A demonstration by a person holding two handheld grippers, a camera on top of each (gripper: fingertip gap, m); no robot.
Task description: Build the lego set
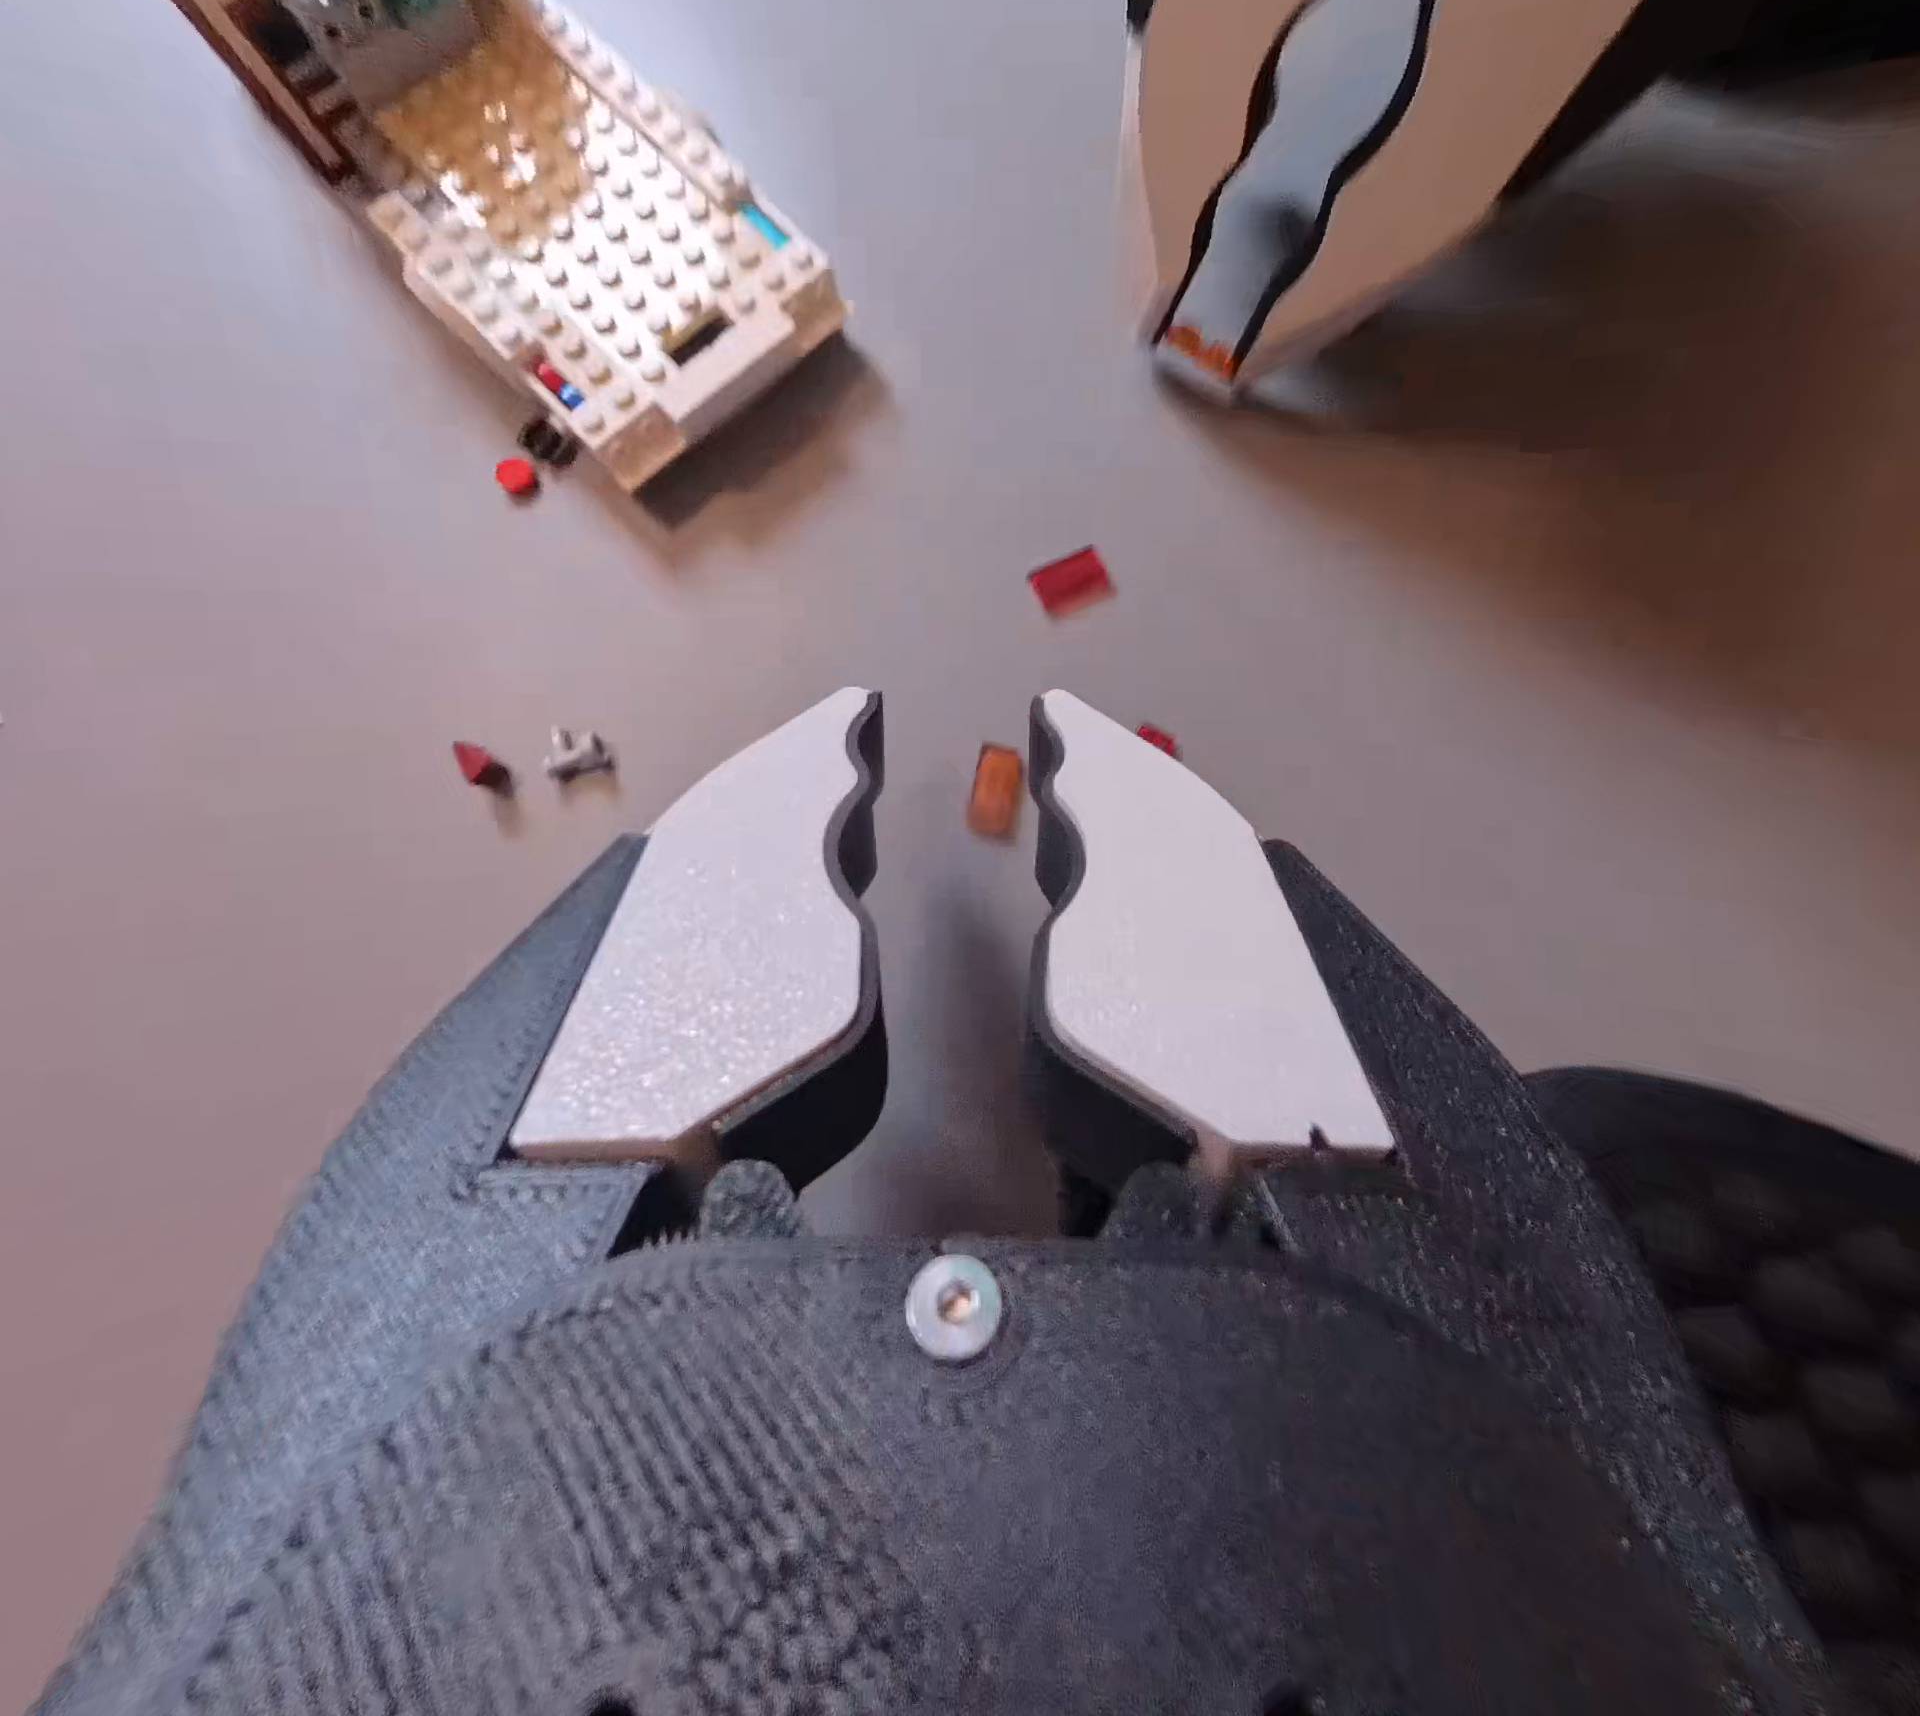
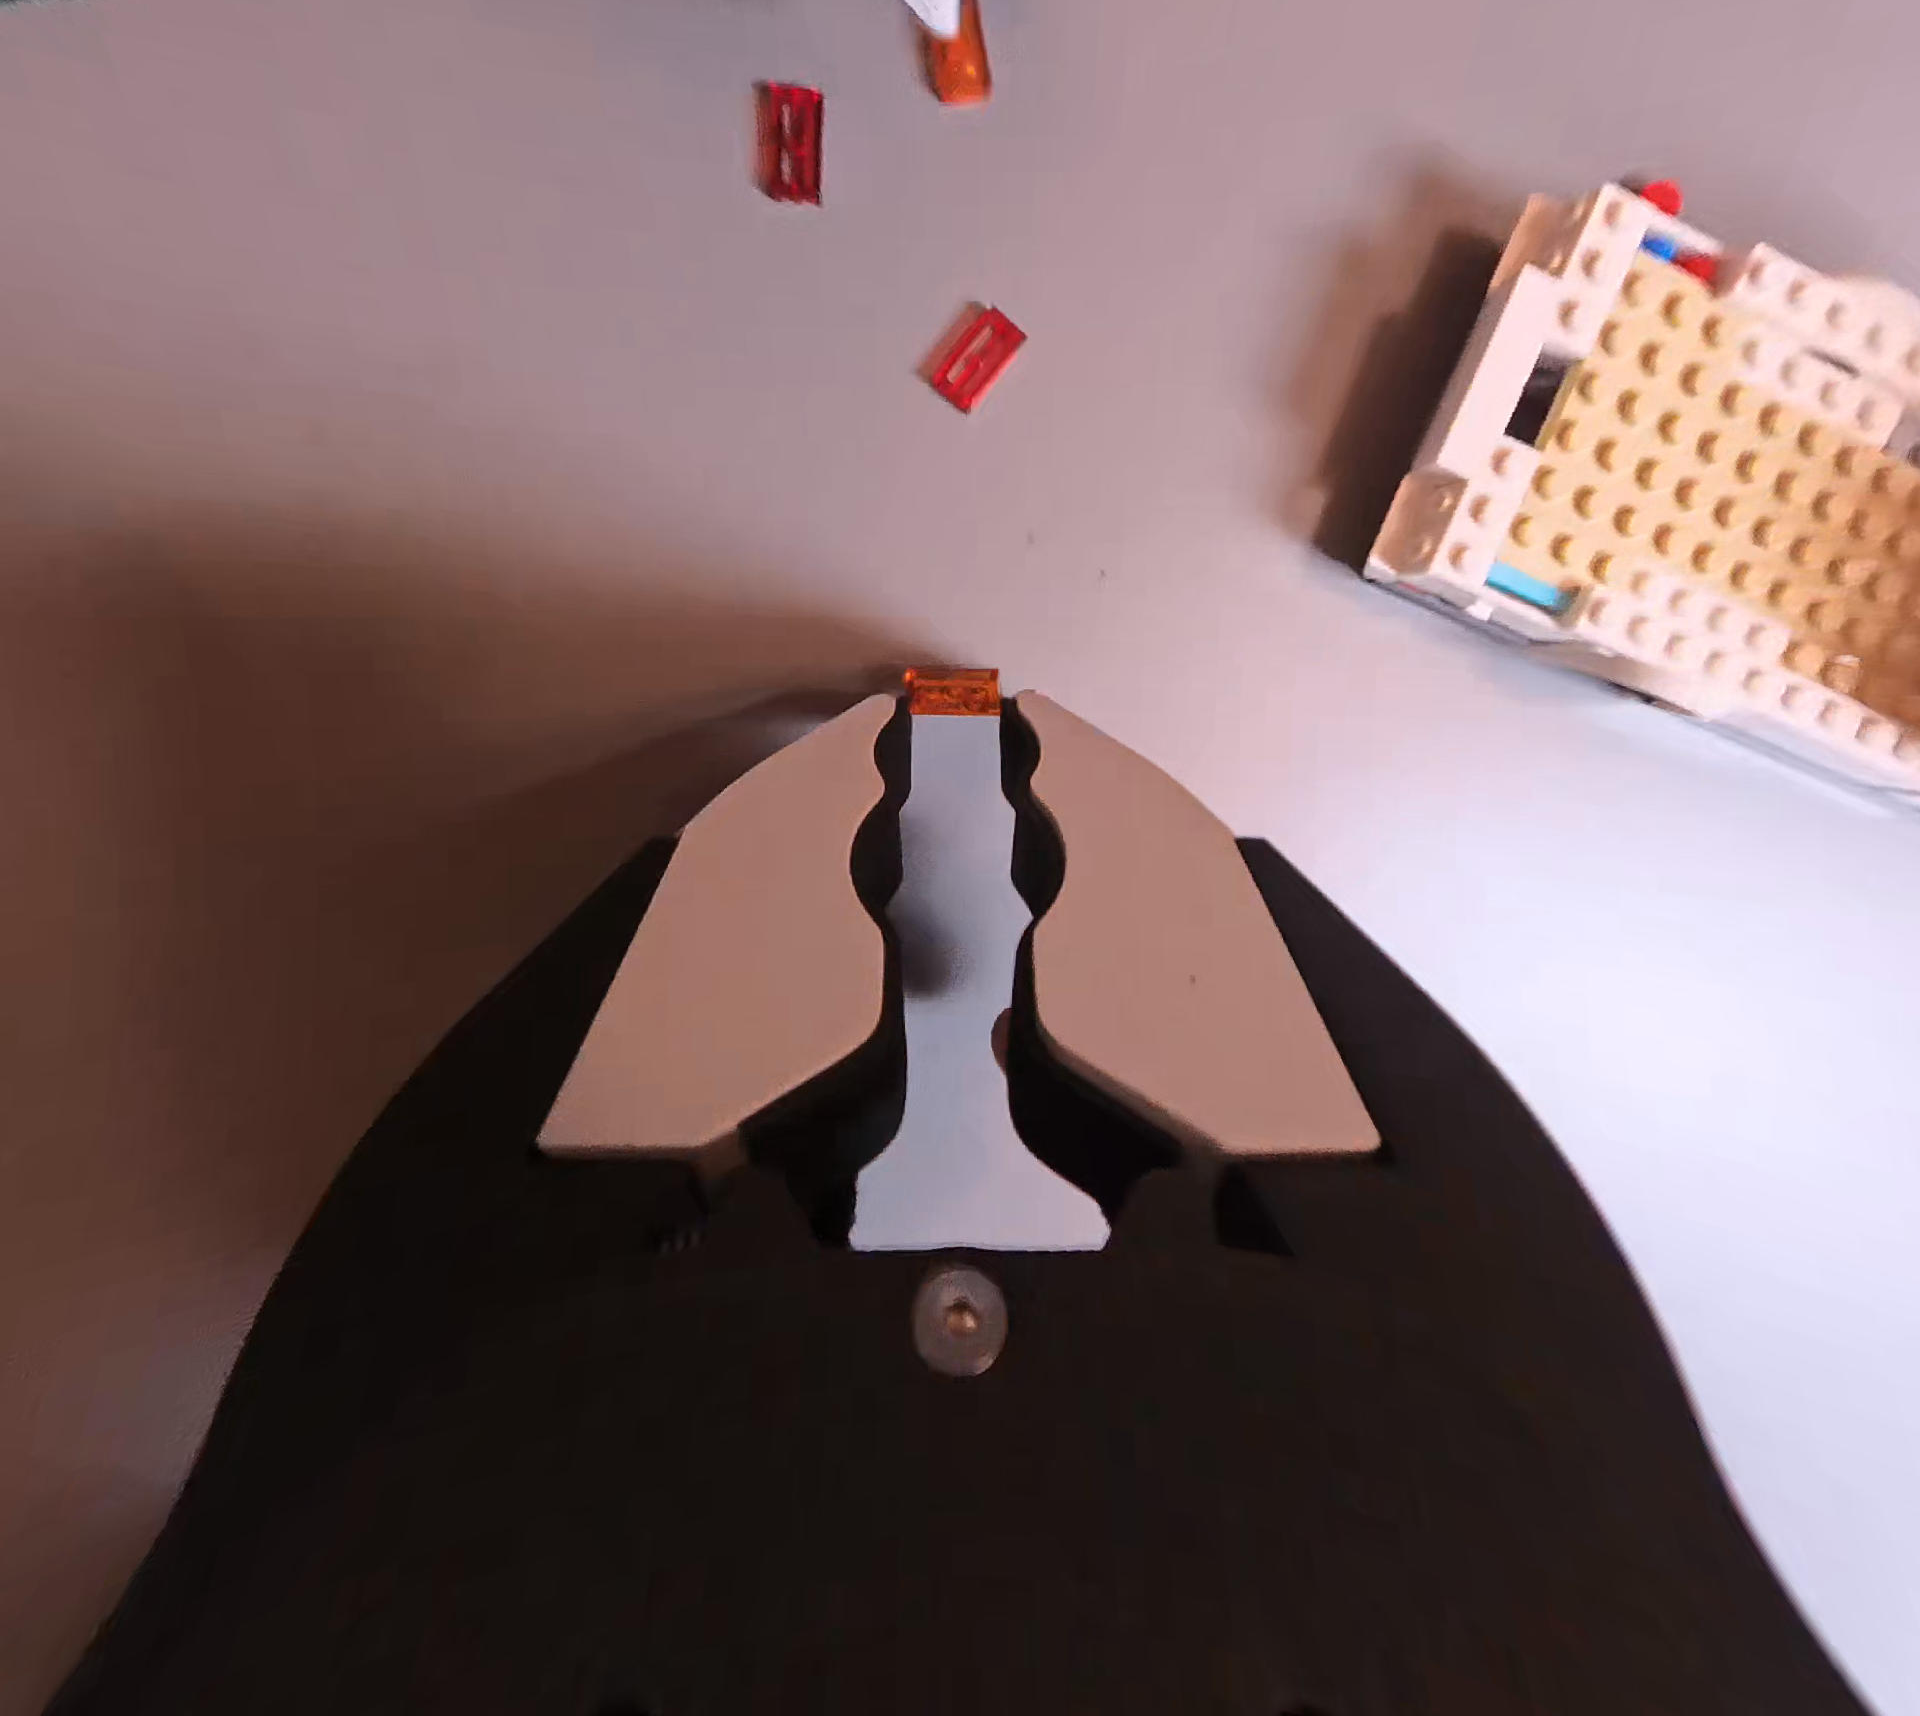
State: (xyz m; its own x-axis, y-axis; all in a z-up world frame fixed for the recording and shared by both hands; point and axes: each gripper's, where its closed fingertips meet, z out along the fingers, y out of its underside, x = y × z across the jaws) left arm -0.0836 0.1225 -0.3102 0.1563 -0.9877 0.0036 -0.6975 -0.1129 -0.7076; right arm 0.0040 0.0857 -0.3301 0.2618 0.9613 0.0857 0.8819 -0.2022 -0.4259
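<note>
the right gripper point(image 2: 956, 702) pinches a small orange tile point(image 2: 953, 692) between its fingertips, low over the grey table point(image 2: 416, 378). the left gripper point(image 1: 956, 710) hangs with its jaws parted and empty, a second orange tile point(image 1: 995, 789) lying just inside its right finger. red tiles point(image 2: 972, 357) lie scattered between them. the white and tan lego build point(image 1: 613, 264) sits farther off.

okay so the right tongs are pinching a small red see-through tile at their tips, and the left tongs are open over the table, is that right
Not quite: the piece pinched at the tips of the right tongs is a small transparent orange tile, not red, as the right wrist view shows. The red transparent tiles lie loose on the grey table. The rest stands: the left tongs are open over the table.
</note>
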